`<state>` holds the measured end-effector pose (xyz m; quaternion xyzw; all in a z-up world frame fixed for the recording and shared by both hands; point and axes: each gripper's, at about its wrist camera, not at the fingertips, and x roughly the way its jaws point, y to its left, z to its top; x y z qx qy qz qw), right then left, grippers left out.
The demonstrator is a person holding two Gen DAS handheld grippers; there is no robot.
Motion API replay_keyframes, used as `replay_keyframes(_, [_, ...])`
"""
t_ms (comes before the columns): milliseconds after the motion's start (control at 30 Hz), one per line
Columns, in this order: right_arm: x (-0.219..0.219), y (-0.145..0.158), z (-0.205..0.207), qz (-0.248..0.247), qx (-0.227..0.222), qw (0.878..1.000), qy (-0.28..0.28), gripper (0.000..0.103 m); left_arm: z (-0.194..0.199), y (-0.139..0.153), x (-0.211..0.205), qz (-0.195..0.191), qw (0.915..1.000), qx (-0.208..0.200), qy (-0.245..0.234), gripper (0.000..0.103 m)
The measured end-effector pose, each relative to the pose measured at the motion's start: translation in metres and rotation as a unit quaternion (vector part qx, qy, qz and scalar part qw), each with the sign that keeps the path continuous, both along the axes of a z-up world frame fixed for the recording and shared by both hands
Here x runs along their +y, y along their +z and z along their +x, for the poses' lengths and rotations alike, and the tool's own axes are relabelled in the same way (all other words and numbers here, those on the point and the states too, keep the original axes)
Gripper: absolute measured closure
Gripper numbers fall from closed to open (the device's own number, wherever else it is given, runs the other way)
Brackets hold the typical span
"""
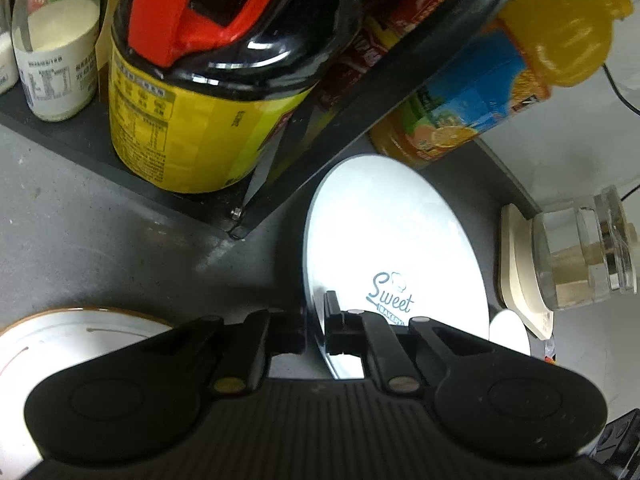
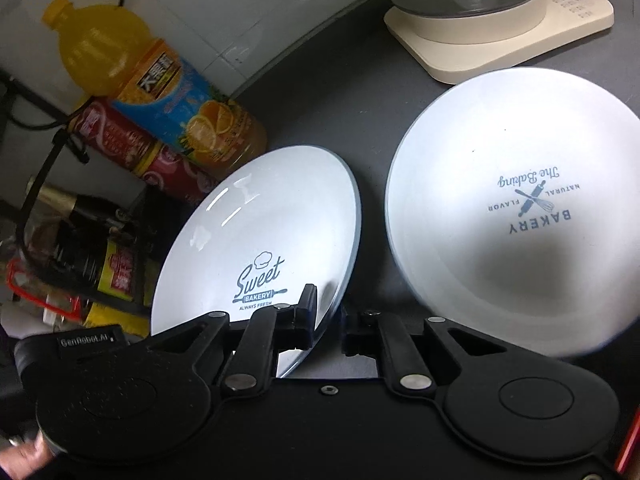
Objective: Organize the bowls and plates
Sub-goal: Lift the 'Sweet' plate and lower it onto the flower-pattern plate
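A white "Sweet Bakery" plate [image 1: 384, 240] stands tilted on edge above the dark counter; it also shows in the right wrist view [image 2: 272, 232]. My left gripper [image 1: 316, 320] is shut on its near rim. My right gripper [image 2: 330, 320] is shut on the same plate's rim from the other side. A second white plate printed "Bakery" [image 2: 516, 216] lies flat on the counter to the right. A white plate with a brown rim [image 1: 60, 340] lies at the lower left in the left wrist view.
A black rack [image 1: 280, 184] holds a large soy sauce bottle [image 1: 192, 112] and a milk bottle [image 1: 56, 60]. An orange juice bottle [image 2: 160, 88] and a red can [image 2: 132, 148] lie behind the plate. A glass kettle on a cream base [image 2: 500, 28] stands at the back right.
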<state>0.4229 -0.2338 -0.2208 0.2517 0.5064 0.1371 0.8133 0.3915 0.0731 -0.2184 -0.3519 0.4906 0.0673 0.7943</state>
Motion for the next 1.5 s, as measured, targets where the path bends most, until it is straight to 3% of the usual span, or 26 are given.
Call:
replay_keyframes(600, [-0.007,0.042,-0.071,-0.002,-0.056,0.998,0.042,0.089,-0.062,0.050,-0.007,0.026,0.9985,-0.044,-0.019,0.097])
replay_keyframes(1067, [0.002,0.057,-0.113,-0.017,-0.069,0.992,0.101,0.089,-0.135,0.055,-0.011,0.038,0.9984,-0.039,-0.016,0.096])
replay_keyframes(1500, [0.028,0.058,-0.129,-0.032,-0.069,0.982,0.171,0.089,-0.174,0.056,0.007,0.037,0.9989,-0.028,0.014,0.096])
